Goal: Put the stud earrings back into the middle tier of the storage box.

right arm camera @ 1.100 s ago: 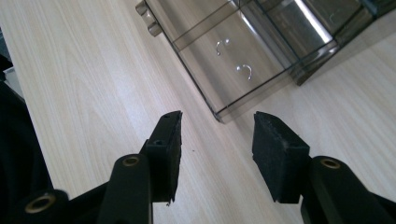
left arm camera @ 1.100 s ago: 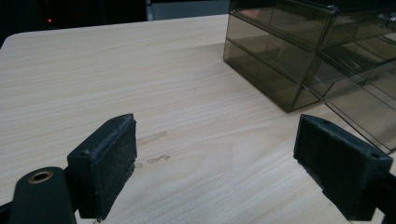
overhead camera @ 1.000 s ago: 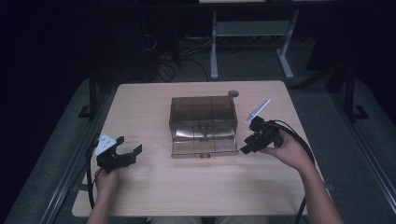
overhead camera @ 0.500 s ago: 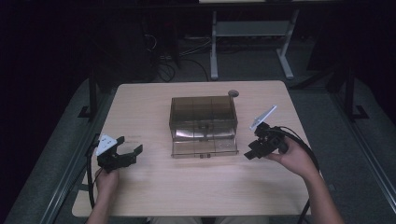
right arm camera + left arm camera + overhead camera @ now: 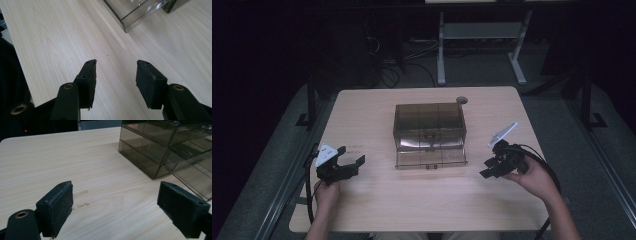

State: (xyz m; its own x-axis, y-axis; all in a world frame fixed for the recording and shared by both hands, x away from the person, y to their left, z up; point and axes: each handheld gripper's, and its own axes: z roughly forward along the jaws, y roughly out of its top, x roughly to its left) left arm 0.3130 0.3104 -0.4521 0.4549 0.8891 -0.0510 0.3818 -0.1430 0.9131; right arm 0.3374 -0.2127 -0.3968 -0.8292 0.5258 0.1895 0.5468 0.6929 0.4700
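Where drawers (image 5: 430,158) stand open, contents indistinct, smoky organizer (image 5: 428,123) walls

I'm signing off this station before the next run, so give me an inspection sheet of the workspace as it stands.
Surface: light wooden table, faint marks near the left gripper.
Job's things: smoky clear drawer box mid-table; bottom drawer pulled out.
Clutter: small round object by the box's far right corner.
Grippers: left gripper open, holding nothing; right gripper open, holding nothing, right of the drawer.
Cables: one trails from each gripper.
Surroundings: dark floor, white desk frame, loose wires behind.
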